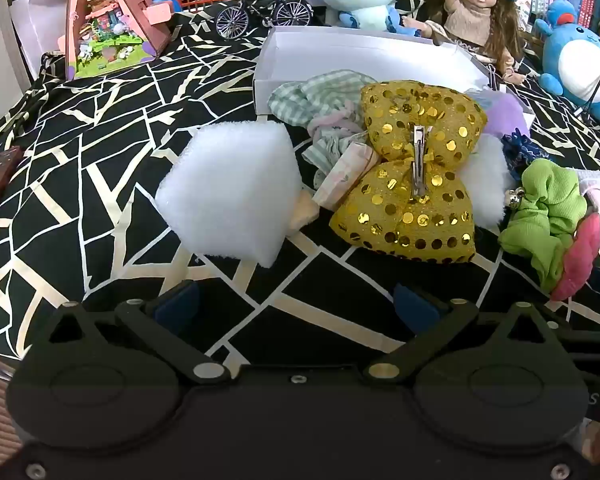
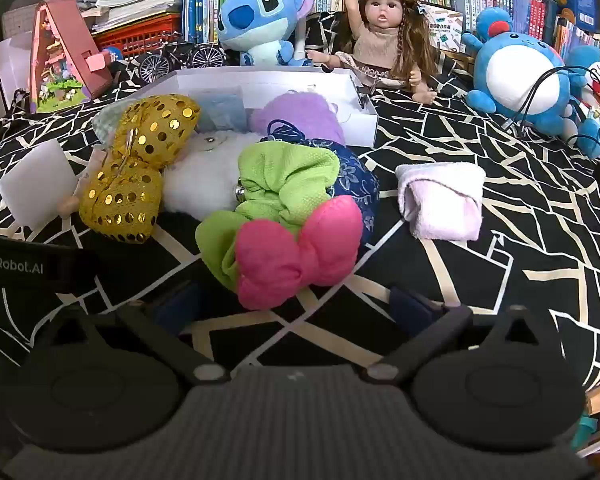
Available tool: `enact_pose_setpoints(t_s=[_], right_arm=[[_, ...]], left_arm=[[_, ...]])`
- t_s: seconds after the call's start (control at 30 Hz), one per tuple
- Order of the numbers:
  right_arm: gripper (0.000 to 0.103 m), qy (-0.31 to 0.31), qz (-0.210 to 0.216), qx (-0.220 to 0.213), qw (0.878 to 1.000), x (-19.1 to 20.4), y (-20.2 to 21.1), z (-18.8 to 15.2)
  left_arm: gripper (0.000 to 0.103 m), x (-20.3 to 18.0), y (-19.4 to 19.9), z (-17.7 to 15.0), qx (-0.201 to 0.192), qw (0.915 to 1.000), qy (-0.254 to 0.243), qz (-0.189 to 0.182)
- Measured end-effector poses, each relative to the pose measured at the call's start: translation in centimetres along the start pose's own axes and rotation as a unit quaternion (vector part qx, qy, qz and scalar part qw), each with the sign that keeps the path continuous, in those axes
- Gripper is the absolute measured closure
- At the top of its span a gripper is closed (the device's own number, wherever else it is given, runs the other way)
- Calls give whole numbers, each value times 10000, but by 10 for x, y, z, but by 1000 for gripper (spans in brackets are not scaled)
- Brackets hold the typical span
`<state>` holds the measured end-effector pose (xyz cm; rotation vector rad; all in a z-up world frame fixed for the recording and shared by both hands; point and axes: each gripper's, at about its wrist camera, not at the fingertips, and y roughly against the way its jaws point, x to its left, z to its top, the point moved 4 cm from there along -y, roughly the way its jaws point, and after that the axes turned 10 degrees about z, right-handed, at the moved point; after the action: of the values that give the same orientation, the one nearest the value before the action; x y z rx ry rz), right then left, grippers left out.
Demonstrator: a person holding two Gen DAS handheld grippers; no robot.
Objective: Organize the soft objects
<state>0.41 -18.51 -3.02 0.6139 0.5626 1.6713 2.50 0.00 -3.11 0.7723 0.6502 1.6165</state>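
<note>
soft objects lie heaped on the black patterned cloth, just near of the white box that sits at the far side in front of the doll and plush toys. in the pile: a white sponge block at the left, a gold sequin bow with a metal clip showing, a checked cloth behind it, a white fluffy piece, a green scrunchie, a pink bow nearest the right gripper, a blue floral pouch and a purple plush thing leaning at the box edge. a folded pale towel sits apart to the right.

the left gripper hovers near the sponge and gold bow with jaws spread wide and nothing between them; the right one is likewise spread and empty, the pink bow just beyond its tips.

risks, as i judge them: the items overlap, so closing on the pink bow could drag the scrunchie along. the sponge may squash and spring out of a shallow pinch. the sequin bow's clip could slip against the pads. the two grippers work close together and might collide over the pile.
</note>
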Motion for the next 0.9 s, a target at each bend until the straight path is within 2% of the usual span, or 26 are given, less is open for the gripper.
enact_pose_setpoints(t_s=[0.9], right_arm=[[0, -2, -28, 61, 10000, 1, 0, 1]], left_arm=[[0, 0, 0, 0, -7, 10000, -5, 6]])
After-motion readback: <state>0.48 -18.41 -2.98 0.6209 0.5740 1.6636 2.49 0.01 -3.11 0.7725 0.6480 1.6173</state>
